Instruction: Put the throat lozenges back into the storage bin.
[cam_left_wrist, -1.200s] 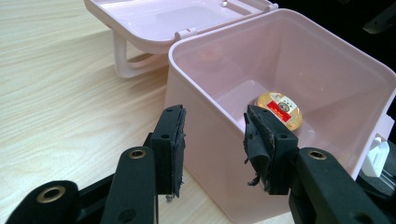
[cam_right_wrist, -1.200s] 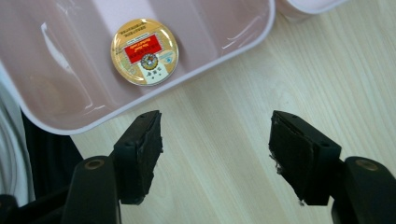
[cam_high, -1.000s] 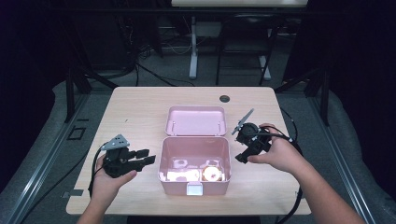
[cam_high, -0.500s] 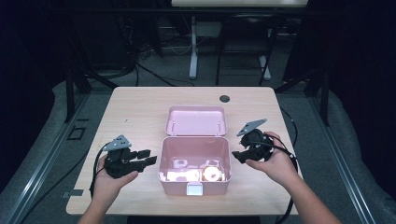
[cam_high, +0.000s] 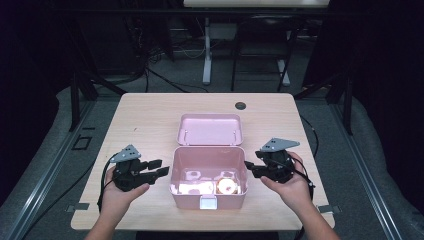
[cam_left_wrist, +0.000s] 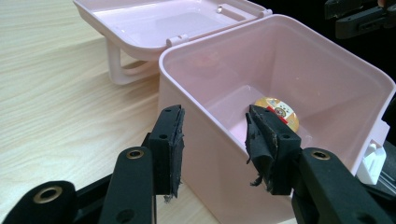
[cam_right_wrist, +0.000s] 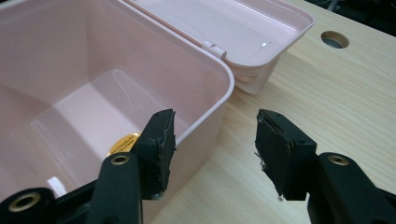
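Note:
An open pink box (cam_high: 209, 200) stands on the wooden table, its lid (cam_high: 211, 129) laid back behind it. Inside lie a round gold disc (cam_high: 229, 186) and a white item (cam_high: 192, 187). My left gripper (cam_high: 159, 168) is open and points at the box's left wall (cam_left_wrist: 205, 154), just short of it, with the gold disc (cam_left_wrist: 280, 112) visible beyond. My right gripper (cam_high: 250, 169) is open at the box's right rim (cam_right_wrist: 219, 100). Its jaws have just been closing, with the rim's corner between them and the pads clear of it.
A round cable hole (cam_high: 240, 105) sits in the table's far edge, also visible as a cable hole (cam_right_wrist: 335, 39) beyond the lid. A white latch (cam_high: 208, 202) is on the box's front. Bare wood (cam_high: 135, 130) lies left and right of the box. Dark floor and cables surround the table.
My right gripper has come down and leftward from a raised, tilted pose to the box's right rim, and its jaws stand narrower. The left gripper and box have not moved.

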